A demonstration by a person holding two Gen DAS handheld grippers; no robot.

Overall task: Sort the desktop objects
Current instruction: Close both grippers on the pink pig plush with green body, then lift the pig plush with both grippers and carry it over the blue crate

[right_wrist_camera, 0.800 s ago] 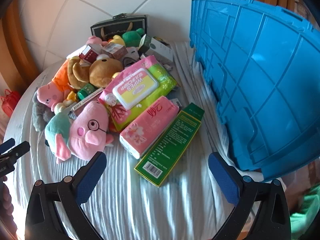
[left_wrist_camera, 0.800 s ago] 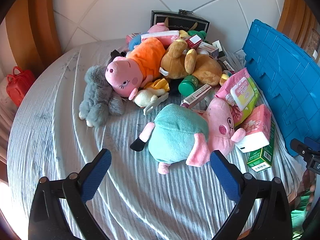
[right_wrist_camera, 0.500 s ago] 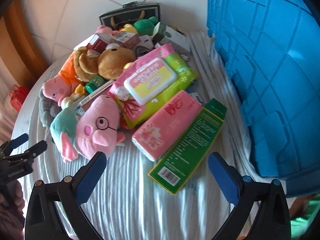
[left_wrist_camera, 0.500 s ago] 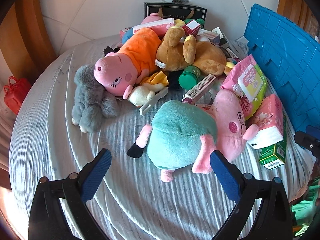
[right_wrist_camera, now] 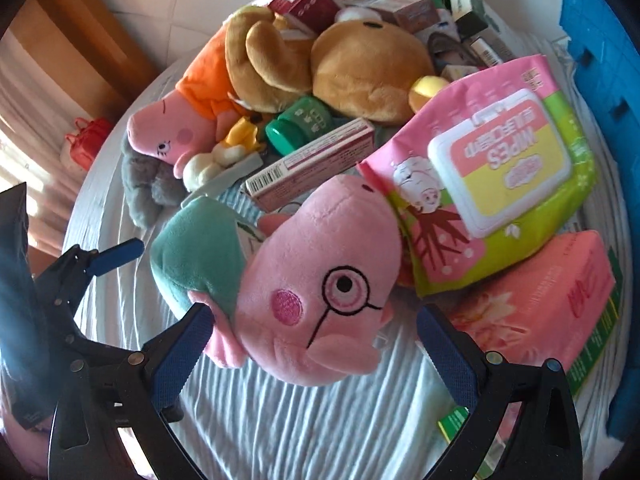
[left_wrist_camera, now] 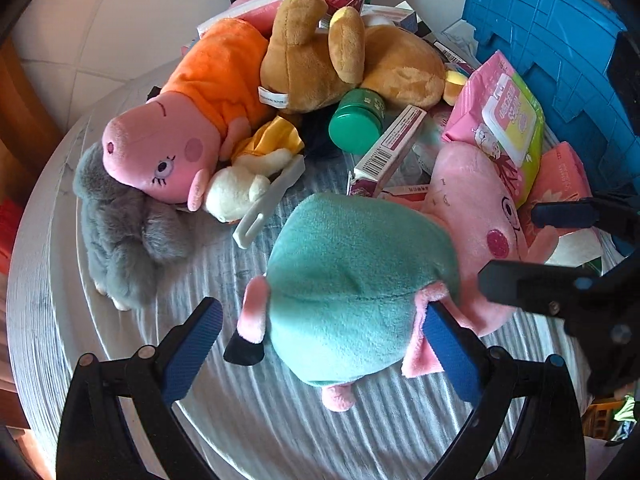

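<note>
Plush pig in the teal shirt (left_wrist_camera: 352, 296), with its pink head and embroidered round glasses, lies on its side on the white striped tablecloth (left_wrist_camera: 280, 432), at the near edge of the heap of toys and boxes. Your left gripper (left_wrist_camera: 320, 344) is tipped down over its teal body, fingers spread wide on either side; the right blue pad (left_wrist_camera: 448, 352) sits against the pink arm, the left pad stands clear of the leg, and nothing is squeezed. Your right gripper (right_wrist_camera: 316, 352) straddles the pig's head the same way, released and wide, with the left pad (right_wrist_camera: 176, 360) just beside the pink ear and the right pad apart from the cheek.

Just behind the head, the pink and green pack of wet wipes (right_wrist_camera: 496, 184) leans on the pink soft pack of tissues (right_wrist_camera: 560, 300), which lies on a flat green carton (right_wrist_camera: 592, 364). The blue plastic crate (left_wrist_camera: 560, 40) stands to the right of them. Further back lie the pink plush pig in the orange dress (left_wrist_camera: 192, 120), the brown plush bear (left_wrist_camera: 360, 64), the grey furry toy (left_wrist_camera: 120, 248), a green capped bottle (left_wrist_camera: 356, 124) and a long maroon and white carton (left_wrist_camera: 388, 148).
</note>
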